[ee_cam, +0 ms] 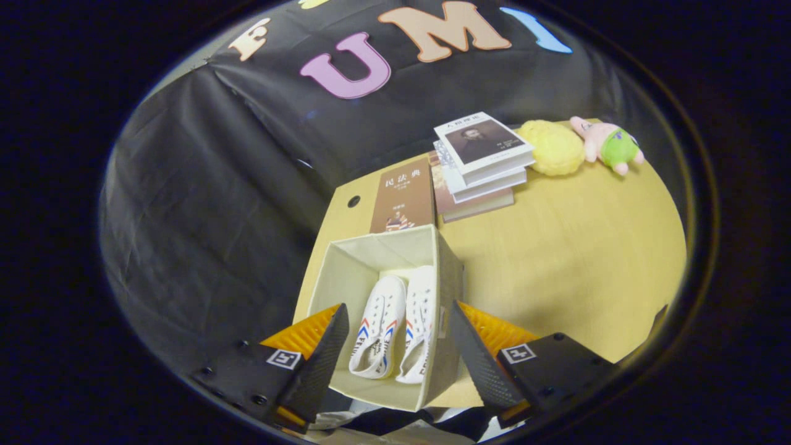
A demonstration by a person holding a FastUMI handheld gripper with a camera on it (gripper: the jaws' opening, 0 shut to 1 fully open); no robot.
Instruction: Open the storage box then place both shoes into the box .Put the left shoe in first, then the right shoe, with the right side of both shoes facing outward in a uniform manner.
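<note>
Shoes, two white canvas ones, already lie inside the pale fabric storage box, so the spread-apart, empty gripper might bump it.

"民法典" on brown book

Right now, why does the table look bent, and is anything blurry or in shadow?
Gripper view: the fisheye lens bows the table edge; shoes inside the open storage box look sharp and well lit; the books cast soft shadows; the open gripper hangs above the box, fingers apart, holding nothing.
</note>
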